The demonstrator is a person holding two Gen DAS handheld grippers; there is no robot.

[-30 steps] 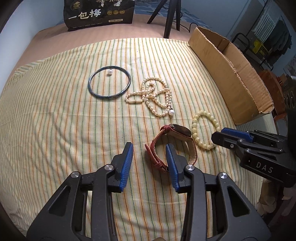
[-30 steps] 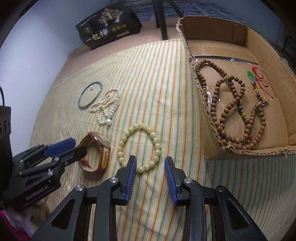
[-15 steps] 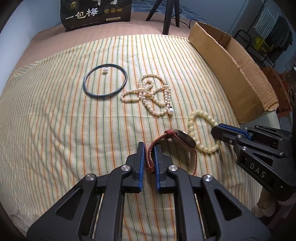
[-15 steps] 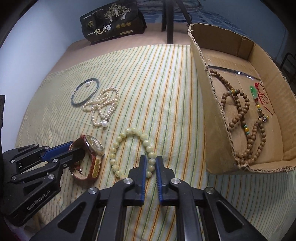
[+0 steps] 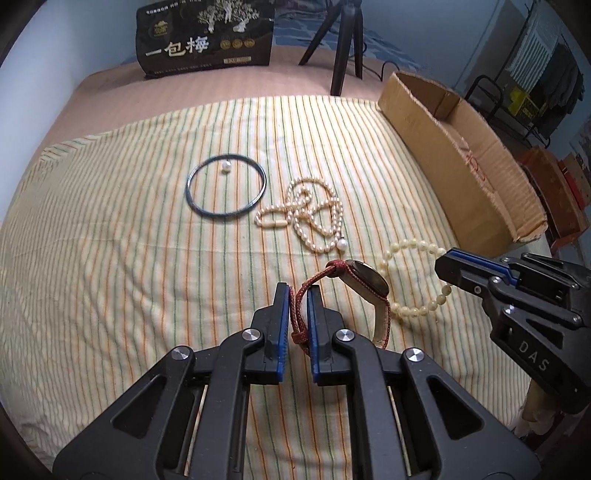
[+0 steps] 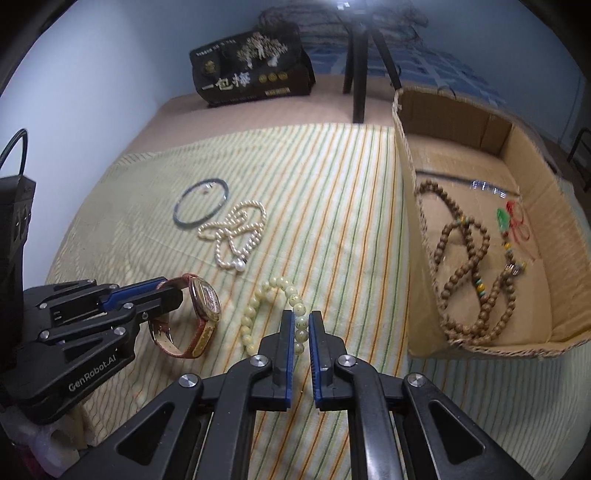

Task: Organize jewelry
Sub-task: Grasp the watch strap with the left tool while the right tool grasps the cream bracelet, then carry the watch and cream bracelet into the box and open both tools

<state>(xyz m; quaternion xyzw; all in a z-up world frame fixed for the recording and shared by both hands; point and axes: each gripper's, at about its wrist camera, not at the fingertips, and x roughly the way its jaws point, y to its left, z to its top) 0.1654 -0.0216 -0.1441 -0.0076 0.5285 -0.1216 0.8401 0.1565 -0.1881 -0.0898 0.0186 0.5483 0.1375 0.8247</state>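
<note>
My left gripper [image 5: 297, 295] is shut on the red strap of a wristwatch [image 5: 364, 280] and holds it lifted off the striped cloth; it also shows in the right wrist view [image 6: 205, 301]. My right gripper [image 6: 301, 321] is shut on a pale yellow bead bracelet [image 6: 258, 299], part raised from the cloth; the bracelet also shows in the left wrist view [image 5: 410, 277]. A pearl necklace [image 5: 310, 214] and a dark bangle [image 5: 226, 191] with a loose pearl [image 5: 225, 167] inside it lie farther back.
An open cardboard box [image 6: 532, 155] stands at the right, holding a brown bead necklace [image 6: 469, 273] and a green pendant on red cord [image 6: 511, 219]. A black bag [image 5: 207, 35] and a tripod [image 5: 345, 40] stand behind the striped cloth [image 5: 110, 240].
Both grippers went from open to shut: the left closed on the watch strap, the right on the bead bracelet. Both items have since been lifted a little.
</note>
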